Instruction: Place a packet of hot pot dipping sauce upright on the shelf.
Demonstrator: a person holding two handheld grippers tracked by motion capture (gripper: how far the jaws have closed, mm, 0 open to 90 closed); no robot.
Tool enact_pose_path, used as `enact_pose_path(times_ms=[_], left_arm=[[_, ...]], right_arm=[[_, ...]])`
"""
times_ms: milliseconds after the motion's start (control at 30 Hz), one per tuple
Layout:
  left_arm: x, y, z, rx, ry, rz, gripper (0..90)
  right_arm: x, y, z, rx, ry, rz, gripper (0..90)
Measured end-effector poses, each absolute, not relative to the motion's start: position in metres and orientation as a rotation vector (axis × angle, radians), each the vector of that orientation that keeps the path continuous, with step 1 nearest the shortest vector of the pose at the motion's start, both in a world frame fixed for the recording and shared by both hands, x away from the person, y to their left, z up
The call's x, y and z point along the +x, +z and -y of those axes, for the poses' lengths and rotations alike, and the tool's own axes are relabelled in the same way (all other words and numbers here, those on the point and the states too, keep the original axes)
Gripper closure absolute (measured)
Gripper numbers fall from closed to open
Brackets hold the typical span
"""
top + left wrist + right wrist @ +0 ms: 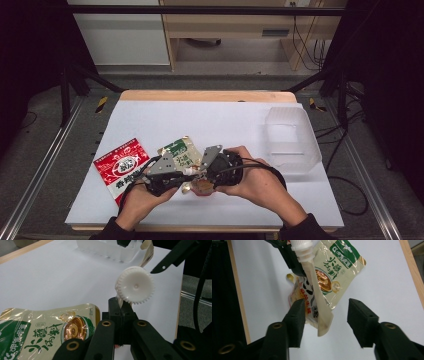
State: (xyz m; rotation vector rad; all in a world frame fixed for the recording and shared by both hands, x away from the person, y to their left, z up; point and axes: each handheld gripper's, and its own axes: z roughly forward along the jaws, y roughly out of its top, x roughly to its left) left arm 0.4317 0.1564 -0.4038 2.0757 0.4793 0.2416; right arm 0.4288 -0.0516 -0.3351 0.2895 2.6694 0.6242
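Left gripper [186, 172] first, from the high view: I've got it clamped on a spouted pouch [196, 186], holding it just off the near edge of the green seasoning packet [180, 152], while my right gripper [207, 175] sits right against it from the other side. The red packet [121, 167] lies well to the left of the green one, and the clear bin [292, 140] off to its right.

Left gripper view now: jaws pinched shut just under the white ribbed cap [135, 285], the pouch edge-on between them.

Right gripper view: jaws spread wide either side of the hanging pouch body [320, 307], touching nothing. My worry is that the film is thin and slack, so if I close off-centre it folds or slips out, and any tug could twist the neck loose from my left grip.
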Motion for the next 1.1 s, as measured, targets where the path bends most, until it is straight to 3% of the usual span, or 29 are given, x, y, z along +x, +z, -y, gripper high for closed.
enact_pose_path(times_ms=[133,267,367,400,600,667,933,1100], left_arm=[[0.431,-0.404,-0.156,2.071,0.241,-0.479,90.0],[0.431,-0.404,-0.156,2.078,0.249,-0.474,90.0],[0.430,-0.404,-0.157,2.076,0.249,-0.464,89.8],[0.428,-0.403,-0.157,2.073,0.256,-0.466,85.7],[0.416,-0.405,-0.169,2.070,0.335,-0.526,37.0],[0.413,-0.409,-0.176,2.083,0.349,-0.543,28.2],[0.404,-0.425,-0.210,2.079,0.410,-0.617,11.6],[0.395,-0.429,-0.226,2.059,0.435,-0.677,9.0]], right_arm=[[0.432,-0.336,0.044,0.253,0.597,-2.721,58.5],[0.434,-0.341,0.039,0.231,0.522,-2.761,79.7],[0.436,-0.341,0.039,0.244,0.537,-2.771,84.1],[0.437,-0.341,0.039,0.234,0.553,-2.767,85.5],[0.441,-0.337,0.045,0.268,0.585,-2.783,87.2],[0.443,-0.335,0.046,0.269,0.590,-2.785,87.4],[0.447,-0.321,0.063,0.256,0.658,-2.794,87.7],[0.450,-0.311,0.080,0.294,0.688,-2.785,87.8]])
